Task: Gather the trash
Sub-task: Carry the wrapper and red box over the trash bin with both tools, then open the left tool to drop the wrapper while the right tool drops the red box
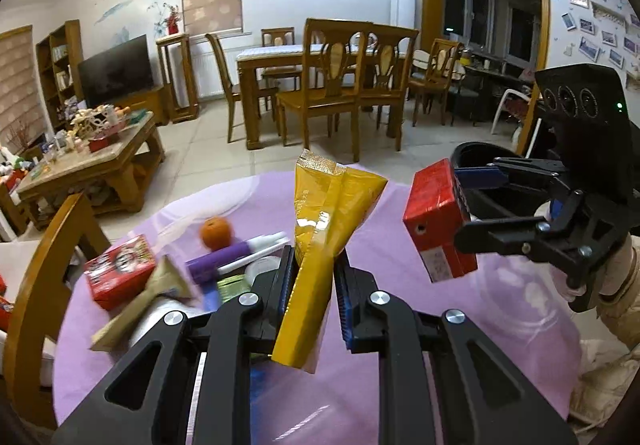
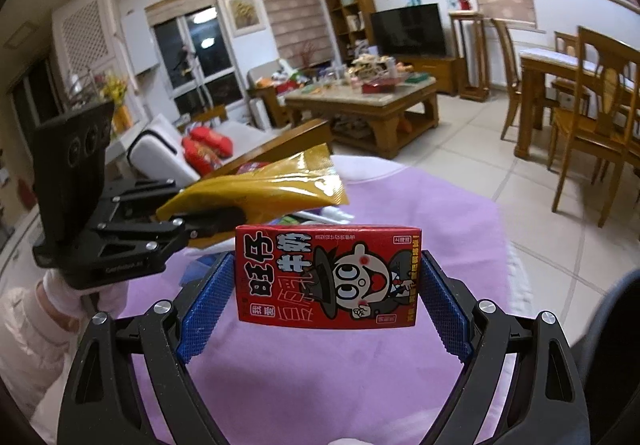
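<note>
A crumpled yellow wrapper (image 1: 332, 213) stands upright between the blue pads of my left gripper (image 1: 314, 265), which is shut on its lower part. The right wrist view shows that wrapper (image 2: 272, 185) sticking out of the left gripper (image 2: 224, 217) at the left. My right gripper (image 2: 328, 265) is shut on a red milk carton (image 2: 280, 285) with a cartoon face, held by its two short sides above the purple cloth. In the left wrist view the carton (image 1: 436, 221) hangs in the right gripper (image 1: 458, 207), in front of a black round bin rim (image 1: 476, 151).
The round table's purple cloth (image 1: 400, 325) carries another red carton (image 1: 120, 273), an orange (image 1: 216, 233), a purple and white tube (image 1: 236, 255) and a tan wrapper (image 1: 156, 293). A wooden chair back (image 1: 48, 265) stands at its left edge. A gloved hand (image 2: 100, 297) holds the left gripper.
</note>
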The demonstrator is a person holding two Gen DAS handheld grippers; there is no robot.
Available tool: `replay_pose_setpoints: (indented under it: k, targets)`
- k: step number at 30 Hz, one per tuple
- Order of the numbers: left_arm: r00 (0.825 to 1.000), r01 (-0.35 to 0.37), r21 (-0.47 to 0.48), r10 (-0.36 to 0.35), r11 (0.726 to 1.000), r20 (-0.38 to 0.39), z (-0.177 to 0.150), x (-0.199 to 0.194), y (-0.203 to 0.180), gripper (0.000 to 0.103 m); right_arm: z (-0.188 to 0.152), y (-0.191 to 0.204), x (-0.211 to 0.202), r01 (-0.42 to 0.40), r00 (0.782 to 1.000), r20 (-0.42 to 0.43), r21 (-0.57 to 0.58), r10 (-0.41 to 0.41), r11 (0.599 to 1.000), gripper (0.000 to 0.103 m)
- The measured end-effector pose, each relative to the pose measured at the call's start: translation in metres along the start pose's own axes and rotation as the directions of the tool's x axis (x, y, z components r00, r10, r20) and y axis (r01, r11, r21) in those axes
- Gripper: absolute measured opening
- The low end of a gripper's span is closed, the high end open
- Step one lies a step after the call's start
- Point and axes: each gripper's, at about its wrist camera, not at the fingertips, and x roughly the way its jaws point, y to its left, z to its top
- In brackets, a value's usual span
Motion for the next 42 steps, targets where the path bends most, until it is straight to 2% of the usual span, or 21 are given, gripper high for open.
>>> replay_pose_setpoints:
  k: [5,11,16,20,25,28,33,39,42]
  targets:
    - [0.998,0.053,-0.005,-0.053,0.999,0.018,0.012,0.011,-0.032,0.020,-0.014,-0.034,-0.042,0.051,0.998,0.043,0.052,-0.053,0.997,0.088]
    - [0.993,0.116,0.023,-0.116,0.993,0.009,0.031,0.037,-0.080,0.020,-0.039,-0.093,-0.097,0.130,0.986,0.084,0.148,-0.143,0.981,0.088]
    - [0.984,0.180,0.064,-0.180,0.982,-0.010,0.044,0.069,-0.129,0.021,-0.063,-0.149,-0.149,0.222,0.962,0.104,0.232,-0.251,0.947,0.088]
    - [0.967,0.252,0.064,-0.250,0.966,-0.036,0.055,0.099,-0.168,0.021,-0.085,-0.190,-0.185,0.287,0.936,0.112,0.297,-0.332,0.910,0.088]
    - [0.958,0.283,0.069,-0.278,0.957,-0.076,0.059,0.127,-0.208,0.021,-0.116,-0.241,-0.221,0.340,0.908,0.108,0.377,-0.405,0.861,0.088]
    - [0.952,0.289,0.033,-0.284,0.957,-0.117,0.059,0.149,-0.228,0.021,-0.128,-0.264,-0.229,0.352,0.902,0.093,0.410,-0.422,0.841,0.088]
    - [0.943,0.286,-0.014,-0.284,0.958,-0.173,0.061,0.175,-0.244,0.021,-0.141,-0.289,-0.227,0.351,0.904,0.068,0.445,-0.422,0.824,0.088]
    - [0.941,0.278,0.005,-0.271,0.961,-0.204,0.060,0.184,-0.256,0.021,-0.137,-0.304,-0.213,0.338,0.911,0.060,0.458,-0.409,0.822,0.088]
    - [0.937,0.282,0.006,-0.274,0.959,-0.215,0.060,0.187,-0.261,0.021,-0.134,-0.299,-0.205,0.338,0.912,0.053,0.461,-0.406,0.820,0.088]
